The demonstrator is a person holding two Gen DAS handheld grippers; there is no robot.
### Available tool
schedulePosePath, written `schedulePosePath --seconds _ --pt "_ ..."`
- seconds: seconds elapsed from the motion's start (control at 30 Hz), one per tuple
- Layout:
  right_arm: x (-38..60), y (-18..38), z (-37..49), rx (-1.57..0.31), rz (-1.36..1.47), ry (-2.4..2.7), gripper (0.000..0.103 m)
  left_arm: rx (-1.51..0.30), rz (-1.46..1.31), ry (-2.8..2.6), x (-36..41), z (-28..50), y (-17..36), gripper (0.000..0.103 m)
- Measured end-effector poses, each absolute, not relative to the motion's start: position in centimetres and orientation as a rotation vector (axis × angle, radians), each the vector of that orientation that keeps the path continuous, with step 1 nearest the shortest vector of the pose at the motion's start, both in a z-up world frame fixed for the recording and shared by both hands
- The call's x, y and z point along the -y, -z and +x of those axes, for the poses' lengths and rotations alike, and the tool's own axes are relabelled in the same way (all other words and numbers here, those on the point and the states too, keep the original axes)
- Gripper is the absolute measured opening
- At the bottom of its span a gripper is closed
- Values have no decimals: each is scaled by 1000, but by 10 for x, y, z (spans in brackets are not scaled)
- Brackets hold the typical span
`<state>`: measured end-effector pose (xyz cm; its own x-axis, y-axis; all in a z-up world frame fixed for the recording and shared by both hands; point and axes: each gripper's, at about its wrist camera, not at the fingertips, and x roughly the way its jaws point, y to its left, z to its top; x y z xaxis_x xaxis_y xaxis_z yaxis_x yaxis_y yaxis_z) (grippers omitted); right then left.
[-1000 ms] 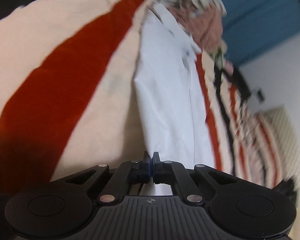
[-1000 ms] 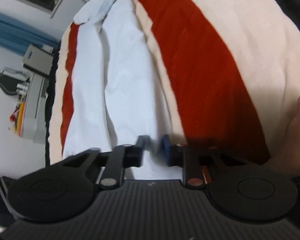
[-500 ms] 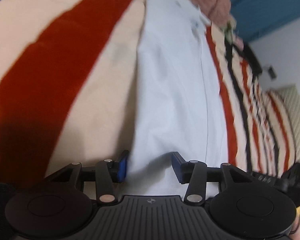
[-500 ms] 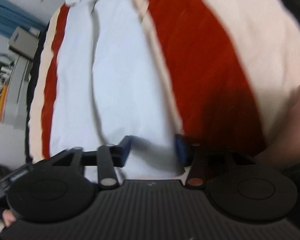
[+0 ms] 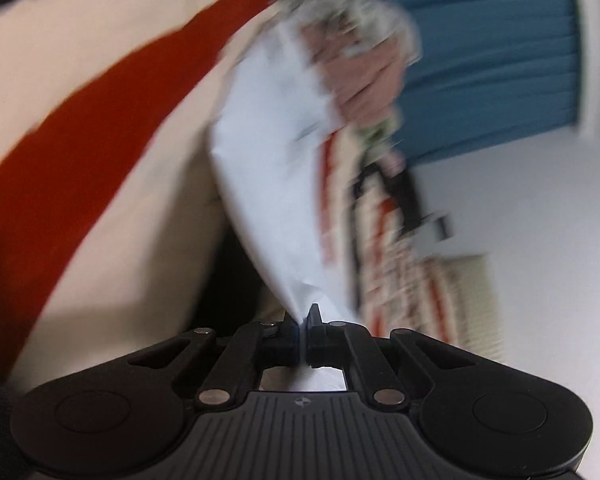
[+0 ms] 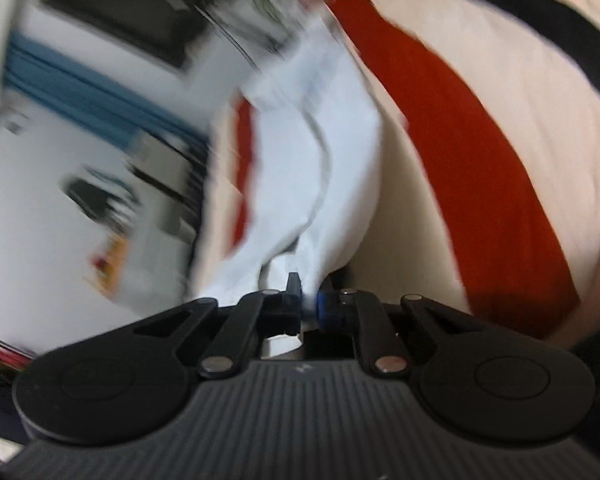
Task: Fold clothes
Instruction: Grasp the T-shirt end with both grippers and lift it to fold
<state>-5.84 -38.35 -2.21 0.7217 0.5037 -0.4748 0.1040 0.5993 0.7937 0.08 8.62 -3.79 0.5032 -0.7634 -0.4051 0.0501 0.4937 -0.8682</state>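
The left gripper (image 5: 303, 318) is matte black plastic: a ribbed, dark grey central housing with a small round emblem near its top edge, flanked by two round lobes, each with a shallow circular recess. Slotted link arms run from the lobes to the jaws, pinned with silver rivets at both ends. The jaws are short black blocks with blue inner faces.

The right gripper (image 6: 309, 300) has the same build: ribbed housing, twin round lobes, silver rivets, black links. Its blue jaw lining shows most clearly on the right finger (image 6: 325, 303).

Home bedroom: striped bedspread (image 5: 100, 128), blue curtain (image 5: 492, 72).
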Motion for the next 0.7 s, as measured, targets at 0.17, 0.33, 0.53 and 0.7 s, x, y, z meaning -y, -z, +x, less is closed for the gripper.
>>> schedulePosePath --seconds 0.17,0.33,0.53,0.7 --pt "400 -50 -78 -580 903 -348 10 -776 -961 667 -93 -20 -34 2" --pt "404 -69 -113 -562 853 -373 10 -787 -913 646 -87 -73 -44 2" --pt "397 -17 -123 -693 871 -321 10 -880 -916 547 -84 -98 17 2" --pt "398 12 -65 -744 944 -243 10 -922 -934 489 -76 -41 38 2"
